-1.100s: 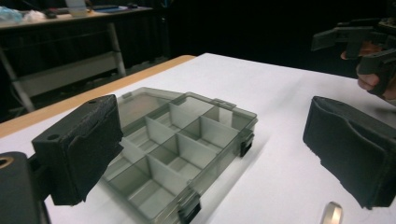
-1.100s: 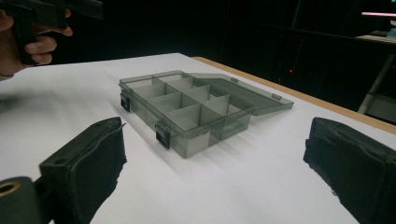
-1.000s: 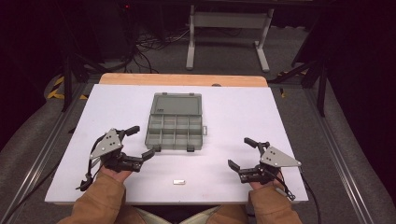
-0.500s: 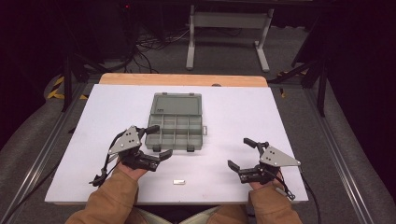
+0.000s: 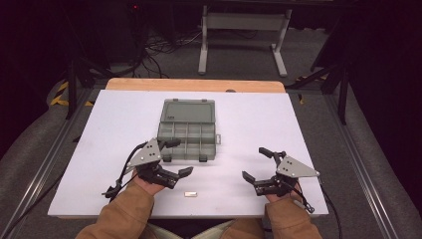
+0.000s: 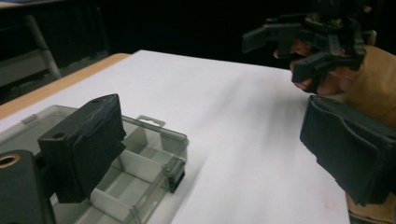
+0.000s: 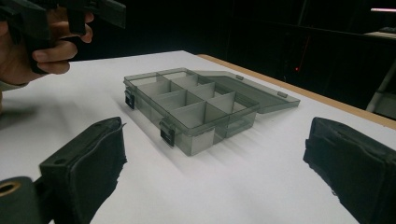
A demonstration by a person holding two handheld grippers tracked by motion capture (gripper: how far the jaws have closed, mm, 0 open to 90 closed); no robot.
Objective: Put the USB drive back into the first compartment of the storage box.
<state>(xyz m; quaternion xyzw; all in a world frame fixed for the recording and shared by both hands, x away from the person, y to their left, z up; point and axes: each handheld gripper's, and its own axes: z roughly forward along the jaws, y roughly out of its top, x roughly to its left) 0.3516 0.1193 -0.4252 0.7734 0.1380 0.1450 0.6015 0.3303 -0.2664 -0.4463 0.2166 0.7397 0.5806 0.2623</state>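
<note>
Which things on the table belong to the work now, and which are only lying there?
In use:
- open grey box with compartments
- left gripper, open, at the box's near left corner

Lying about:
- small flat piece near the table's front edge
- right gripper, open, away from the box

A white table (image 5: 259, 119) with a wooden far edge (image 5: 194, 84) stands in a dark room. Beyond it, a grey metal stand (image 5: 241, 22) and tangled black cables (image 5: 164, 47) rest on grey floor (image 5: 308, 55).
</note>
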